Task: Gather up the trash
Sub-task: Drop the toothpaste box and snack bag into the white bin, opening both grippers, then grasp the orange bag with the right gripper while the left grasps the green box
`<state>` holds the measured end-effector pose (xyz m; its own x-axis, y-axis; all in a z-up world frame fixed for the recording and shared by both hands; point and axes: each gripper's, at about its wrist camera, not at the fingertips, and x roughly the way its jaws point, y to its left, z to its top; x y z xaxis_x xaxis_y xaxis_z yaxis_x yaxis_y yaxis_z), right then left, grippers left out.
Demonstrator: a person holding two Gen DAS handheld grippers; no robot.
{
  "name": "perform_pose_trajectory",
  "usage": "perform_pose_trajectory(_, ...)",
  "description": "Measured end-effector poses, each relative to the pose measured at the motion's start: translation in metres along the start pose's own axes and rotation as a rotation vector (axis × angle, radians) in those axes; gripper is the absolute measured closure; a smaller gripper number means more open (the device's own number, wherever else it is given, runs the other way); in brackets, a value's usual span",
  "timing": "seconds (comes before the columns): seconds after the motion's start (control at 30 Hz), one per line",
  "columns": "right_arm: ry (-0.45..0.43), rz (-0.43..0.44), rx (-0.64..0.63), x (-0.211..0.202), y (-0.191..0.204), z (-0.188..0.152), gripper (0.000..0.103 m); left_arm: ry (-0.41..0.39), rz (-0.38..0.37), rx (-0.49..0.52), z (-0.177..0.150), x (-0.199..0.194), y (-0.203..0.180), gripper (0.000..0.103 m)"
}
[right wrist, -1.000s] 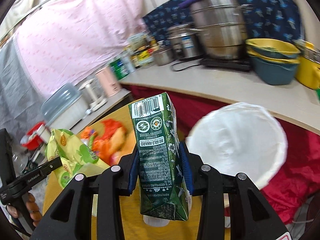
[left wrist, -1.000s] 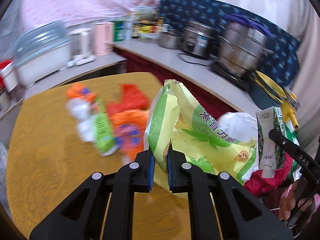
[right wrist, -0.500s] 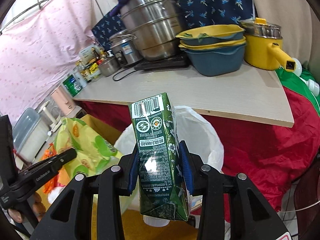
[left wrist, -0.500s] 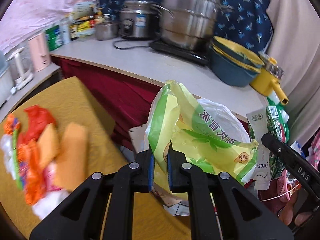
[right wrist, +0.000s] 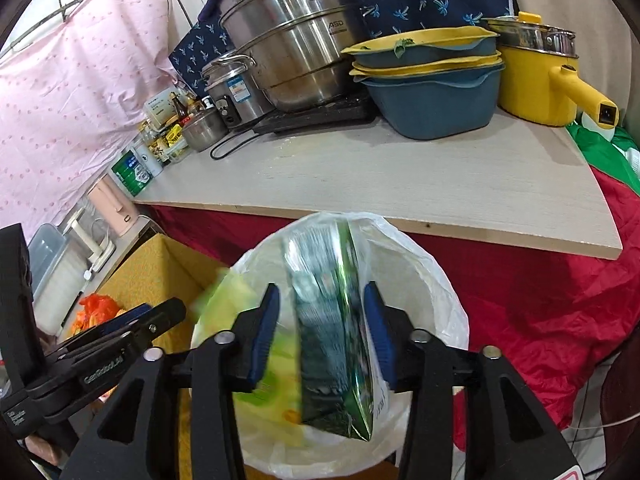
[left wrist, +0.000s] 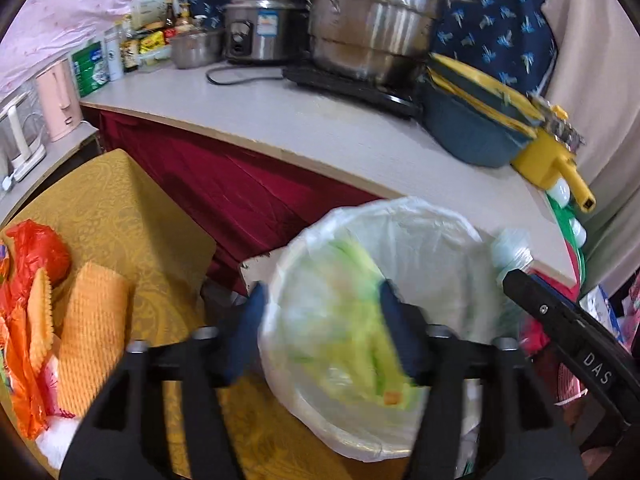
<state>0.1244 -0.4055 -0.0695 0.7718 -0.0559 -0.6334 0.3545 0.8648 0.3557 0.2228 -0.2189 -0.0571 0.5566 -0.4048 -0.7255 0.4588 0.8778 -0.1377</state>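
Both grippers hang over a round bin lined with a white plastic bag (left wrist: pixel 420 232), which stands between a table under a mustard-yellow patterned cloth (left wrist: pixel 120 216) and a pale wooden counter (right wrist: pixel 400 176) draped below in dark red fabric.

The left gripper (left wrist: pixel 324 332) has just been opening; its blue-padded jaws stand wide, and a crumpled yellow-green snack wrapper (left wrist: pixel 352 320), blurred, lies between them over the liner's mouth with the pads clear of it. In the right wrist view the same wrapper shows as a green-yellow smear (right wrist: pixel 272 364) inside the bag.

The right gripper (right wrist: pixel 322 336) has also just been opening. A dark green drink carton (right wrist: pixel 332 344), upright and blurred, sits between its blue pads with a gap showing on both sides, over the open bin.

On the yellow table to the left remain an orange plastic bag (left wrist: pixel 36 248) and orange-yellow ridged wrappers (left wrist: pixel 96 320), heaped together near the table's edge.

On the counter behind stand a large stainless steel steamer pot (right wrist: pixel 292 40), a smaller steel rice cooker (right wrist: pixel 232 88), stacked blue basins with yellow rims (right wrist: pixel 432 80) and a yellow pot with a long handle (right wrist: pixel 536 84).
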Motion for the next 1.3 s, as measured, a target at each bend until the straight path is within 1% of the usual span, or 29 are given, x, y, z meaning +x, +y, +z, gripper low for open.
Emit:
perform_pose_trajectory(0.03,-0.013,0.002,0.000,-0.002,0.002,0.002,0.050,-0.015,0.000,-0.001,0.001,-0.005,0.003,0.037)
perform_pose_trajectory(0.07,-0.024,0.005,-0.001,-0.005,0.005,0.003,0.049,-0.022,0.004,-0.002,0.002,-0.008,0.005,0.036)
perform_pose_trajectory(0.2,-0.049,0.019,-0.009,-0.016,0.015,0.010,0.047,-0.047,0.013,-0.024,0.007,-0.026,0.018,0.035)
perform_pose_trajectory(0.4,-0.072,0.040,-0.025,-0.037,0.034,0.008,0.045,-0.090,0.038,-0.062,0.005,-0.061,0.041,0.033)
perform_pose_trajectory(0.47,-0.075,0.053,-0.039,-0.044,0.045,0.004,0.044,-0.107,0.056,-0.080,0.001,-0.076,0.051,0.031)
perform_pose_trajectory(0.63,-0.065,0.092,-0.094,-0.055,0.081,-0.006,0.043,-0.123,0.097,-0.129,-0.013,-0.105,0.080,0.028)
perform_pose_trajectory(0.67,-0.059,0.107,-0.106,-0.057,0.091,-0.010,0.043,-0.127,0.112,-0.139,-0.017,-0.112,0.089,0.027)
perform_pose_trajectory(0.73,-0.047,0.130,-0.123,-0.058,0.107,-0.017,0.042,-0.128,0.130,-0.160,-0.025,-0.123,0.103,0.019)
perform_pose_trajectory(0.77,-0.038,0.143,-0.133,-0.058,0.116,-0.022,0.042,-0.126,0.144,-0.180,-0.031,-0.130,0.114,0.019)
perform_pose_trajectory(0.83,-0.023,0.165,-0.151,-0.057,0.131,-0.029,0.042,-0.122,0.162,-0.203,-0.040,-0.137,0.128,0.019)
perform_pose_trajectory(1.13,0.077,0.270,-0.236,-0.043,0.208,-0.070,0.042,-0.088,0.260,-0.352,-0.087,-0.173,0.218,0.019)
perform_pose_trajectory(1.3,0.126,0.312,-0.289,-0.029,0.251,-0.091,0.042,-0.074,0.297,-0.418,-0.110,-0.184,0.252,0.019)
